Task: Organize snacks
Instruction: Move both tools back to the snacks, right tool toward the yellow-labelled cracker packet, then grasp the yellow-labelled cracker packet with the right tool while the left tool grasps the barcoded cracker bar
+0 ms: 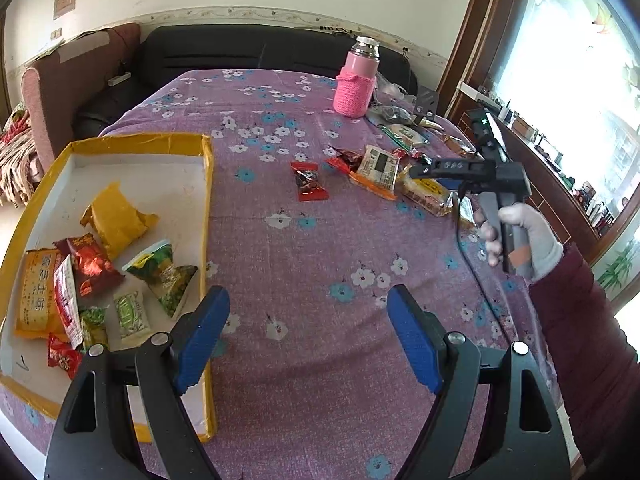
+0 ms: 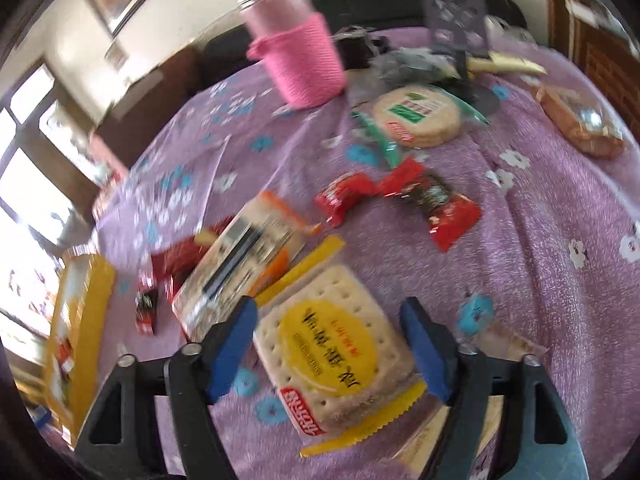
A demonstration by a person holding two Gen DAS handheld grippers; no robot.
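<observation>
A yellow-rimmed box (image 1: 206, 184) at the left of the table holds several snack packets, among them a yellow one (image 1: 116, 216) and a red one (image 1: 94, 264). My left gripper (image 1: 309, 294) stands open over the purple cloth beside the box, with nothing between its blue pads. Loose snacks lie further right: a red candy (image 1: 308, 186) and a white-and-orange packet (image 1: 378, 170). My right gripper (image 2: 329, 306) is open, its pads on either side of a square cracker packet (image 2: 332, 356) with a yellow label that lies on the cloth. A gloved hand (image 1: 528, 232) holds it.
A pink bottle (image 2: 296, 52) in a knitted sleeve stands at the back. Near it lie a round biscuit packet (image 2: 416, 116), red candies (image 2: 436, 204), a brown packet (image 2: 580, 128) and dark clutter. A black sofa (image 1: 248, 56) runs behind the table.
</observation>
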